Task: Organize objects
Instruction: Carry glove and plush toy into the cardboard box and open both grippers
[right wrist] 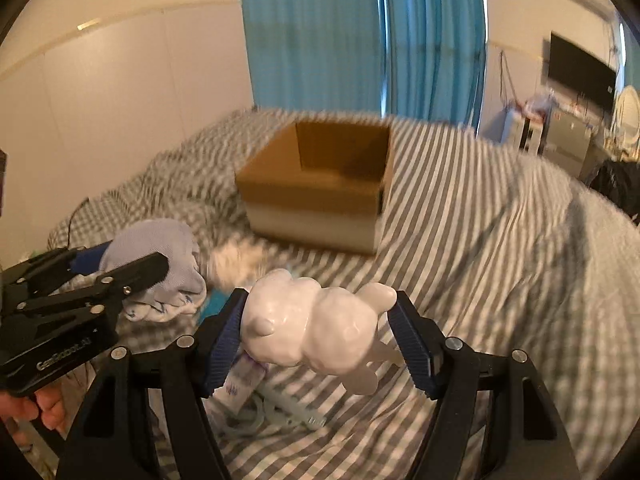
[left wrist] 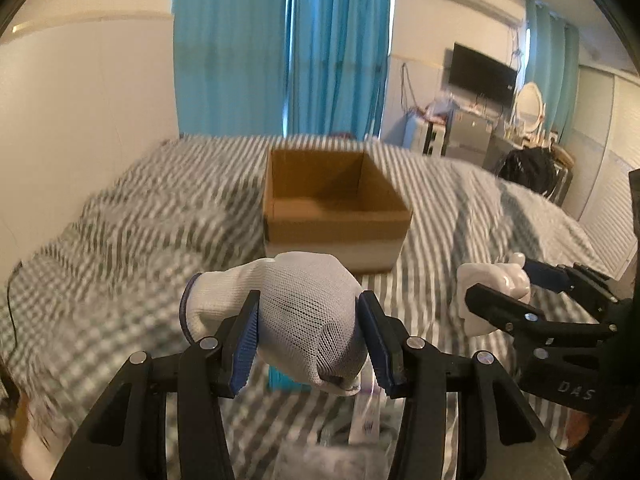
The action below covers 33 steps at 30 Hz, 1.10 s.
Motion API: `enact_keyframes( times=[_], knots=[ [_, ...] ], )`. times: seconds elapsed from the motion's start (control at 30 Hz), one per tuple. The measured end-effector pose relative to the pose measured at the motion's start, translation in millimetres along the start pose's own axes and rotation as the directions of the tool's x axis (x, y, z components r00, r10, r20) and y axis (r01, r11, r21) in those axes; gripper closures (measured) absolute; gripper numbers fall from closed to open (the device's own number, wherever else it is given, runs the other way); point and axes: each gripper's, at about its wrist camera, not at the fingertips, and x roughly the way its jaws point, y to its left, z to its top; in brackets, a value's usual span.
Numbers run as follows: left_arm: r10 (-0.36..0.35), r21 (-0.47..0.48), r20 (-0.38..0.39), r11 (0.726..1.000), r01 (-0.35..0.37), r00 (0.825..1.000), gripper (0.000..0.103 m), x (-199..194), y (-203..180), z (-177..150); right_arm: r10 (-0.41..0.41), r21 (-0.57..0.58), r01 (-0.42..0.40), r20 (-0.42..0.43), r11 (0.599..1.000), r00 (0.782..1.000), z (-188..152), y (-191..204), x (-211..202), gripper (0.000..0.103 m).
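Observation:
My left gripper [left wrist: 310,332] is shut on a white knit glove [left wrist: 296,308] and holds it above the striped bed. It also shows in the right wrist view [right wrist: 132,268] with the glove [right wrist: 160,256]. My right gripper [right wrist: 320,332] is shut on a white glossy animal figurine [right wrist: 312,320], held above the bed; it shows at the right of the left wrist view [left wrist: 516,292], with the figurine [left wrist: 492,280]. An open cardboard box [left wrist: 332,204] [right wrist: 320,184] stands on the bed ahead of both grippers; what I see of its inside is bare.
The bed has a grey and white striped cover [right wrist: 480,240]. Below the grippers lie a white cable and a labelled packet [right wrist: 244,388], a teal item [left wrist: 280,380] and a fluffy white thing [right wrist: 236,260]. Blue curtains [left wrist: 280,40] hang behind. A dresser and TV [left wrist: 480,72] stand at the right.

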Motion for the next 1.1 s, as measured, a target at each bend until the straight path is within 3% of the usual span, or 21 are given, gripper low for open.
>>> enact_keyframes(
  times=[0.27, 0.5, 0.87, 1.1],
  knots=[
    [-0.031, 0.019, 0.075, 0.999, 0.030, 0.997, 0.053, 14, -2, 70, -0.022, -0.034, 0.027, 0.120, 0.999, 0.993, 79, -9, -15, 0.033],
    [-0.048, 0.006, 0.077, 0.999, 0.048, 0.996, 0.053, 57, 6, 114, -0.024, -0.049, 0.032, 0.164, 0.998, 0.986, 133, -20, 3, 0.033],
    [-0.060, 0.010, 0.041, 0.998, 0.059, 0.997, 0.053, 141, 13, 161, -0.022, -0.052, 0.031, 0.155, 0.998, 0.988, 197, -37, 78, 0.033],
    [-0.078, 0.047, 0.001, 0.996, 0.078, 0.997, 0.053, 199, 10, 160, -0.025, -0.043, 0.030, 0.099, 0.999, 0.995, 218, -54, 147, 0.033]
  ],
)
